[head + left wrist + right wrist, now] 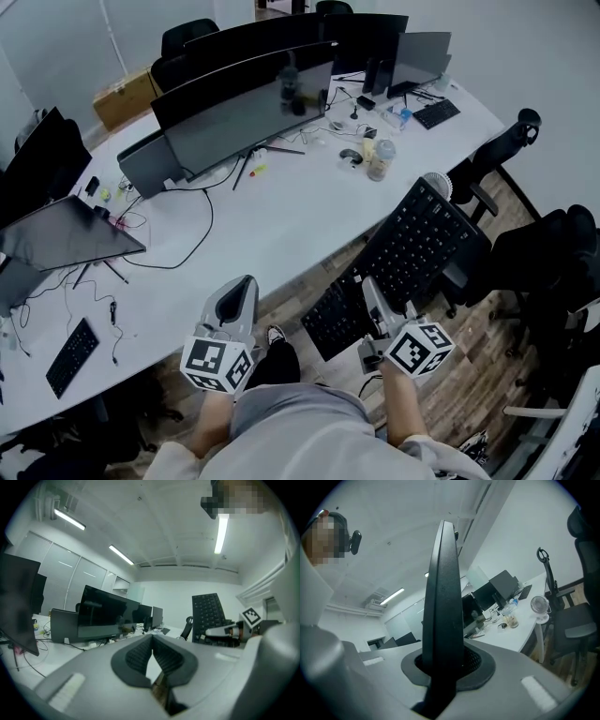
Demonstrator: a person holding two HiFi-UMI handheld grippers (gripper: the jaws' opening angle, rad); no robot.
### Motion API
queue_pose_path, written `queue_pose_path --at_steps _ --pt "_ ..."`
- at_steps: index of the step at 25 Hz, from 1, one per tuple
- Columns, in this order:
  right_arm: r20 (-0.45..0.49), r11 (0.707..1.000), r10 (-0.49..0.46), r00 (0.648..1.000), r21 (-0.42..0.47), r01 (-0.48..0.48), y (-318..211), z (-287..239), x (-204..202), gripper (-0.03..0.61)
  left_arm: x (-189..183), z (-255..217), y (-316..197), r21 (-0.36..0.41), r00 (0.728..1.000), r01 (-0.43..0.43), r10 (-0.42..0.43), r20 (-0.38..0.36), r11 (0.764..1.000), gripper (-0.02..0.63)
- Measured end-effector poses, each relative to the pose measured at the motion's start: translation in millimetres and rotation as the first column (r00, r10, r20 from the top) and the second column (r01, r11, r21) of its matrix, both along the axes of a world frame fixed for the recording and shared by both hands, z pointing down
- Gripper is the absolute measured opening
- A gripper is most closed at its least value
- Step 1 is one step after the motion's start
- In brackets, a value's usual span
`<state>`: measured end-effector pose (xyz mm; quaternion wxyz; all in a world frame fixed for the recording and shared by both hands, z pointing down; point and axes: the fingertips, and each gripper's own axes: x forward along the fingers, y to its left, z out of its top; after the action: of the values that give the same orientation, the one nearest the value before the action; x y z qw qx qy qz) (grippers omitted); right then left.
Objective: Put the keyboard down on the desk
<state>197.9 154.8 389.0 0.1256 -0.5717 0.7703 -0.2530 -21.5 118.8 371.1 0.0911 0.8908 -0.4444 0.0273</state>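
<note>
The black keyboard (412, 248) is not on the desk yet. It hangs in the air over the wooden floor (487, 347), just beside the near edge of the white desk (281, 225), and is tilted steeply. The right gripper (370, 291) is clamped on 1 edge of it, and the slab stands edge-on between the jaws. The left gripper (242, 286) hovers over the desk's edge with its jaws pressed together and nothing in them. A large curved monitor (244, 112) stands further back on the desk, and an office chair (534, 248) sits to the right of the keyboard.
</note>
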Motion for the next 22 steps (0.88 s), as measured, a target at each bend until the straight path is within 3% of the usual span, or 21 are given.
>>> queue_pose_path --at_steps 10,22 --pt "0.033 1.000 0.012 0.999 -0.006 -0.012 -107.6 -12.3 -21.2 0.069 -21.6 -10.0 -111.2 0.009 1.000 -0.015 0.015 -0.008 1.000 0.000" --pt "0.051 0.999 0.029 0.998 -0.032 -0.028 -184.4 -16.1 -40.8 0.071 -52.0 -13.7 -175.3 0.019 0.997 -0.015 0.016 -0.069 1.000 0.000"
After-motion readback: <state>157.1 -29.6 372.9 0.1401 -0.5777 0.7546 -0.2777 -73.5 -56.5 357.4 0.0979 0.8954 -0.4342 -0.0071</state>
